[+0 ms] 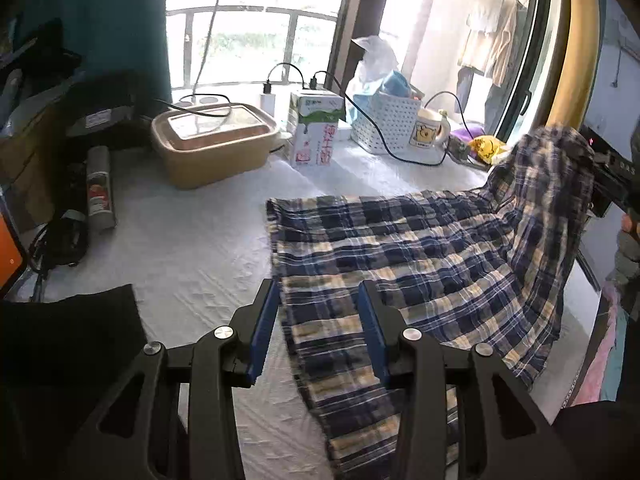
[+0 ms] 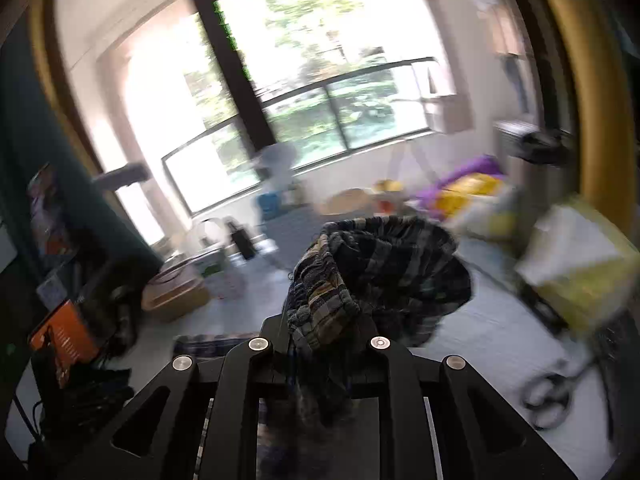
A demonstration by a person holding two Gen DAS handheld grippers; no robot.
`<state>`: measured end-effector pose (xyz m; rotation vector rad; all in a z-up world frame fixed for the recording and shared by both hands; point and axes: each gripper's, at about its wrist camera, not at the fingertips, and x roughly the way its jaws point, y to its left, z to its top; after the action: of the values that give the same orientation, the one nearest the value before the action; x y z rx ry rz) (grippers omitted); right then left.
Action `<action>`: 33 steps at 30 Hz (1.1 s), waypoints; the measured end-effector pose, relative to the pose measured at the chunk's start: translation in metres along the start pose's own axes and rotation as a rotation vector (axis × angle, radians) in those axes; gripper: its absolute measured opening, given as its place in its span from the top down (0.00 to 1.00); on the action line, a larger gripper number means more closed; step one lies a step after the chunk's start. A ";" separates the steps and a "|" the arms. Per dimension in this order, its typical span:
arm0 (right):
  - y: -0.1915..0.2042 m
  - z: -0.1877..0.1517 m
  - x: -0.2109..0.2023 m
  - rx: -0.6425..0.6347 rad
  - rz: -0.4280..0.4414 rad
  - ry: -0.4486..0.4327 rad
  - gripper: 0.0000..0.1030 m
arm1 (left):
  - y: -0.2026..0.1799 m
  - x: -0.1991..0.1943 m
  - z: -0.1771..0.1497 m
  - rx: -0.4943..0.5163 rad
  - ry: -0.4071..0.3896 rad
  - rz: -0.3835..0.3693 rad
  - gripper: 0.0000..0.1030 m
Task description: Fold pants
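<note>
Right claw lifting one end of the plaid pants, left claw waiting over the other.

The right gripper (image 2: 320, 332) is pinching a bunched end of the pants (image 2: 380, 272), its jaws closed on the cloth, which is spilling up and forward past the fingertips in a soft heap (the view is blurred, so the exact hem or waistband is hard to tell). The left gripper (image 1: 318, 320) is hanging with its jaws parted and gripping nothing; the pants (image 1: 400, 248) are lying flat on the white table cover (image 1: 192, 240) just ahead of and below its blue pads (image 1: 264, 332), rising to its right toward the other gripper. The fabric is looking light, thin and limp, likely to sag and crease, so I judge an edge or corner near the left claw the best hold.
</note>
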<state>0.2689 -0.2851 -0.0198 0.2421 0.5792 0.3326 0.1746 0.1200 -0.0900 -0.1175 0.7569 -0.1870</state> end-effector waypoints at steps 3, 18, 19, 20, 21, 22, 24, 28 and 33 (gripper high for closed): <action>0.046 0.002 0.024 -0.082 0.042 0.033 0.84 | 0.013 -0.004 -0.002 -0.013 -0.006 0.004 0.60; 0.205 -0.078 0.140 -0.321 0.265 0.355 0.86 | 0.077 -0.030 -0.012 -0.103 -0.054 0.043 0.60; 0.217 -0.089 0.146 -0.357 0.280 0.396 0.86 | 0.078 -0.029 -0.012 -0.101 -0.052 0.042 0.60; 0.223 -0.096 0.148 -0.384 0.281 0.416 0.86 | 0.078 -0.029 -0.013 -0.100 -0.051 0.042 0.60; 0.232 -0.107 0.151 -0.426 0.277 0.441 0.85 | 0.078 -0.028 -0.012 -0.097 -0.050 0.041 0.60; 0.238 -0.114 0.153 -0.456 0.277 0.460 0.85 | 0.077 -0.027 -0.011 -0.095 -0.048 0.038 0.60; 0.247 -0.127 0.157 -0.509 0.274 0.506 0.81 | 0.077 -0.026 -0.010 -0.091 -0.045 0.035 0.60; 0.242 -0.128 0.144 -0.490 0.339 0.509 0.42 | 0.068 -0.021 -0.001 -0.076 -0.044 0.017 0.60; 0.227 -0.113 0.118 -0.467 0.344 0.447 0.38 | 0.049 -0.016 0.015 -0.055 -0.049 -0.028 0.60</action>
<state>0.2436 -0.0177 -0.0985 -0.1953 0.8807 0.8551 0.1801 0.1717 -0.0770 -0.1841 0.7120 -0.1899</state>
